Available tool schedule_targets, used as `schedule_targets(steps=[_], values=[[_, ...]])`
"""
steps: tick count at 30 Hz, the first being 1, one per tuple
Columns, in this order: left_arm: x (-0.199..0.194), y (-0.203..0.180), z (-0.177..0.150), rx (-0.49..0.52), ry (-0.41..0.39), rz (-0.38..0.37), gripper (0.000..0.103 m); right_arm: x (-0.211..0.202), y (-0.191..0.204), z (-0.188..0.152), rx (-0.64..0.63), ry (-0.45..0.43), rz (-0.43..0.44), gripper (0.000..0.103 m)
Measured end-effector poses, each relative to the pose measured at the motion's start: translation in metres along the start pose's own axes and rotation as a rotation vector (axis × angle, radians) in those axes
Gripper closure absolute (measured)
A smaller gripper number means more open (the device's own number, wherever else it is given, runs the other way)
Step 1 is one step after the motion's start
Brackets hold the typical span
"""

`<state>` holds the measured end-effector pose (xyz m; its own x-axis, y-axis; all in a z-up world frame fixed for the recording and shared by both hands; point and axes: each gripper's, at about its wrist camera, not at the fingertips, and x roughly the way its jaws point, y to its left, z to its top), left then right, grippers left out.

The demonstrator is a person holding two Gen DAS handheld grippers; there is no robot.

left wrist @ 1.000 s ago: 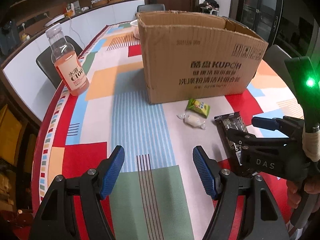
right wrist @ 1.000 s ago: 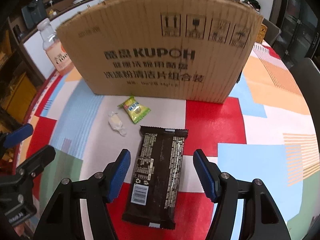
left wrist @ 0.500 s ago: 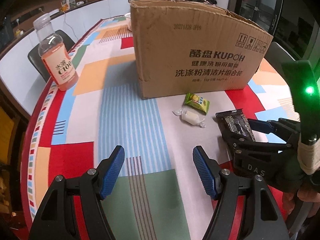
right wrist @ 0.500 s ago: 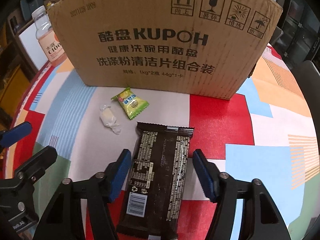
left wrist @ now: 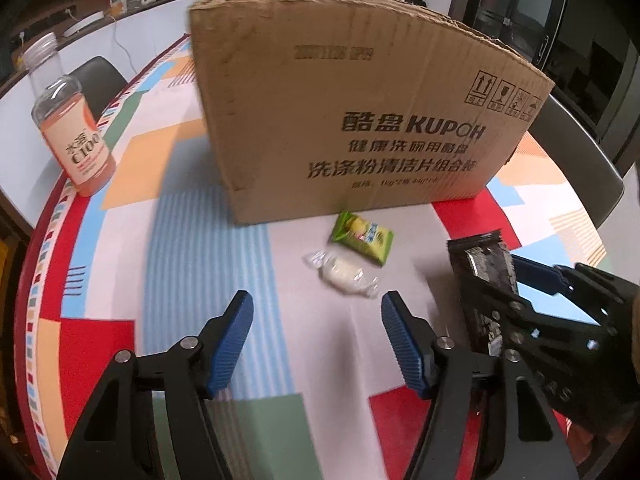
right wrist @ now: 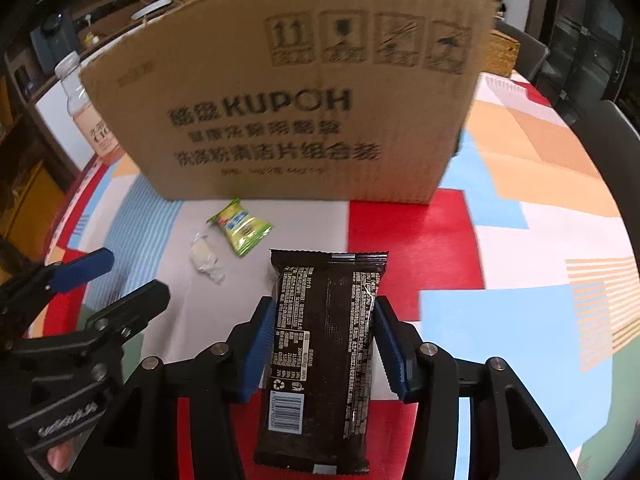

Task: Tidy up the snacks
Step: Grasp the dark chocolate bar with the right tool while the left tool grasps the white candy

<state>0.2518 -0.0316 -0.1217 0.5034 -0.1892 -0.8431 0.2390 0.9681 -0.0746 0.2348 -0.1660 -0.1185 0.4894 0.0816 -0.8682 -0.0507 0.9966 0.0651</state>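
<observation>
A brown KUPOH cardboard box (left wrist: 360,128) (right wrist: 296,112) stands on the patterned table. In front of it lie a green candy packet (left wrist: 362,237) (right wrist: 242,227) and a white wrapped candy (left wrist: 344,274) (right wrist: 204,258). My right gripper (right wrist: 325,340) is shut on a dark brown snack packet (right wrist: 322,344), its blue pads pressing both long sides; the packet also shows in the left wrist view (left wrist: 484,276). My left gripper (left wrist: 316,344) is open and empty, just short of the white candy.
A bottle of pink drink (left wrist: 74,132) (right wrist: 90,120) stands at the table's left edge. Dark chairs (left wrist: 576,152) stand around the table. A counter with clutter (left wrist: 120,4) runs behind.
My right gripper has closed its fingers onto the dark snack packet. My left gripper has moved forward toward the white candy and the box.
</observation>
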Motion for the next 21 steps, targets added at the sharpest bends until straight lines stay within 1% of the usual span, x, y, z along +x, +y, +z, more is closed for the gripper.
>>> schedule_targets(steps=[4,6,8,10,16,17,18,19,20,21], values=[[0.015,-0.006,0.008,-0.018,0.021,0.014,0.045,-0.004,-0.008,0.002,0.026,-0.017,0.004,0.053],[0.020,-0.007,0.011,-0.032,0.029,0.015,0.051,-0.007,-0.011,0.002,0.035,-0.023,0.003,0.053],[0.024,-0.008,0.013,-0.040,0.033,0.013,0.051,-0.007,-0.014,0.003,0.042,-0.026,0.002,0.053],[0.028,-0.009,0.014,-0.042,0.038,0.020,0.055,-0.007,-0.014,0.002,0.045,-0.027,0.002,0.053],[0.037,-0.013,0.017,-0.050,0.050,0.009,0.066,-0.009,-0.015,0.000,0.049,-0.030,0.010,0.053],[0.038,-0.014,0.017,-0.049,0.051,0.006,0.073,-0.010,-0.016,0.001,0.048,-0.031,0.010,0.053],[0.039,-0.014,0.017,-0.045,0.060,-0.005,0.078,-0.011,-0.017,0.001,0.047,-0.033,0.010,0.053],[0.039,-0.013,0.015,-0.043,0.062,-0.017,0.080,-0.011,-0.016,0.001,0.045,-0.035,0.010,0.053],[0.039,-0.013,0.014,-0.042,0.064,-0.029,0.087,-0.012,-0.016,0.001,0.044,-0.036,0.010,0.053],[0.039,-0.012,0.013,-0.038,0.066,-0.037,0.092,-0.012,-0.017,0.001,0.043,-0.037,0.011,0.053]])
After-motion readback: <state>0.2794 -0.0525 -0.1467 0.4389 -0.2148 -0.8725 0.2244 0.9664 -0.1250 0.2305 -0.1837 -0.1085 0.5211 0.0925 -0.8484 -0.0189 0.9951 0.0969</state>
